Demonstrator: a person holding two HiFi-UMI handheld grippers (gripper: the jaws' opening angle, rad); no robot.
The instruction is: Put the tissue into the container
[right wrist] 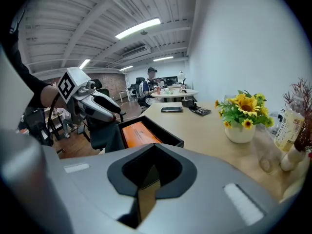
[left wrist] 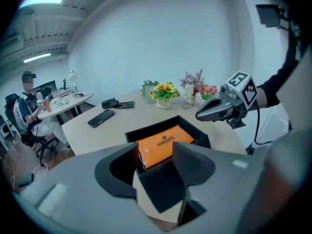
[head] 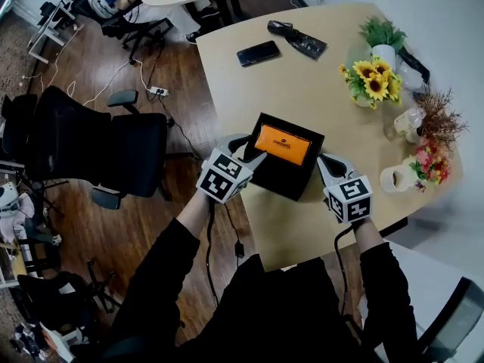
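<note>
Plainly, the orange tissue pack (head: 283, 144) is being cradled inside the black container (head: 281, 184). The container is being shown at the centre of the head view, near the lower edge of the tan table (head: 302, 97).

The left gripper (head: 246, 148) is being held at the container's left corner with its jaws spread. In the left gripper view the near corner of the container (left wrist: 161, 189) is being straddled by those jaws (whether the pads are actually pressing on the walls cannot be told). The tissue pack (left wrist: 163, 143) is being shown just beyond them.

The right gripper (head: 327, 162) is being held just beside the container's right side. Its jaws are being kept pressed together on nothing, and only a thin strip of table is being shown below them in the right gripper view.

Toward the top of the head view, a dark phone (head: 258, 53) is being left flat on the table. A pot of sunflowers (head: 372, 82) is being displayed at upper right, well apart from the container.
</note>
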